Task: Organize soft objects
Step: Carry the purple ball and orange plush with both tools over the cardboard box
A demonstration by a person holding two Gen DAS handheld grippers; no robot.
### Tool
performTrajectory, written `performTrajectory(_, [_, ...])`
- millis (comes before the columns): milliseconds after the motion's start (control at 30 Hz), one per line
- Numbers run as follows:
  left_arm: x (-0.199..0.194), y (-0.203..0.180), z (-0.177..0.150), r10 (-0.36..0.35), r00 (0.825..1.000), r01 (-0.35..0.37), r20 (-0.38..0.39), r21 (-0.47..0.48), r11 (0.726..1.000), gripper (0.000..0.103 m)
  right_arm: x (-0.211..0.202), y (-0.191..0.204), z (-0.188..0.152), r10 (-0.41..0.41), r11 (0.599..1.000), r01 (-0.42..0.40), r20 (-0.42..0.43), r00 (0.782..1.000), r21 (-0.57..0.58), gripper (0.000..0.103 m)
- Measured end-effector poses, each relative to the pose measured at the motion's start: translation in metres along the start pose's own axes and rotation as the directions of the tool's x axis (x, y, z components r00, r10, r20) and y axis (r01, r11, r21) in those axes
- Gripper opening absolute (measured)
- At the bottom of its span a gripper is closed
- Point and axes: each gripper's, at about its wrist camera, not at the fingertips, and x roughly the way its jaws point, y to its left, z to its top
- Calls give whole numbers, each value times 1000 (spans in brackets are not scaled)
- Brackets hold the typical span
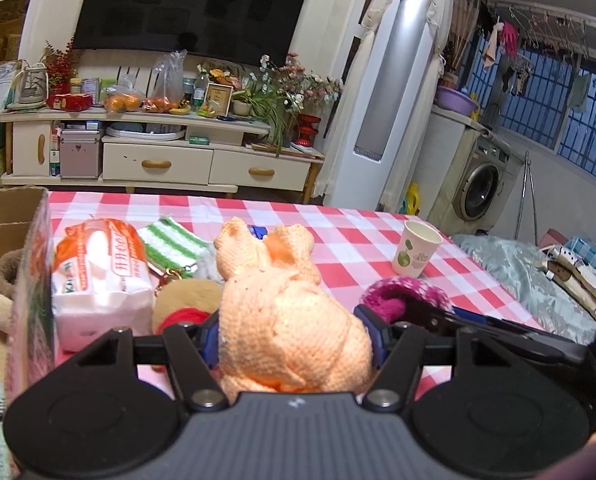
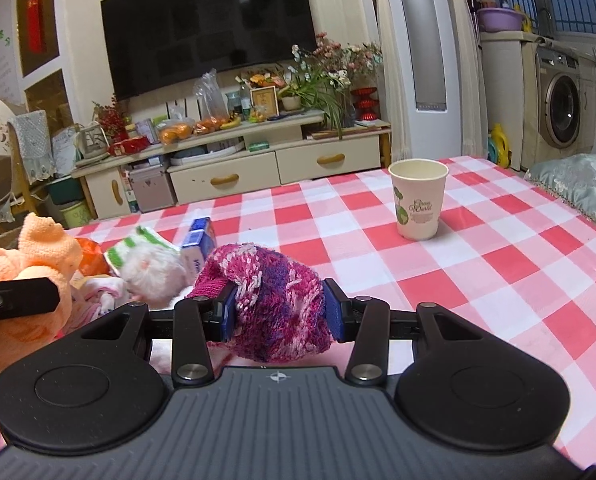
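Holding left: left gripper (image 1: 293,336) clamps the peach knitted toy (image 1: 285,312) above the checked desk (image 1: 358,240).
Holding right: right gripper (image 2: 279,306) pinches the magenta knitted hat (image 2: 273,292).
Nearby: tissue pack (image 1: 97,276), paper cup (image 2: 418,200).

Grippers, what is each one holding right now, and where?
Left gripper clamps the orange knitted toy across its body; right gripper clamps the magenta knitted piece mid-bundle.

On the table (image 2: 498,264), the paper cup (image 2: 418,200) stands right of and behind the knitted toys (image 1: 289,320).
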Motion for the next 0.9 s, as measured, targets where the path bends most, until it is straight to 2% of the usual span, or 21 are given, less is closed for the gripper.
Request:
performTrajectory(433, [-25,23,7,11,999,-9,52,-53,999,65,-13,26,3,45,998,-44,29,999,-44,54])
performTrajectory(900, [-58,62,19,69,989,-51,133,-134,990,65,-23,80,19,146,984,-137,72,987,-115,54])
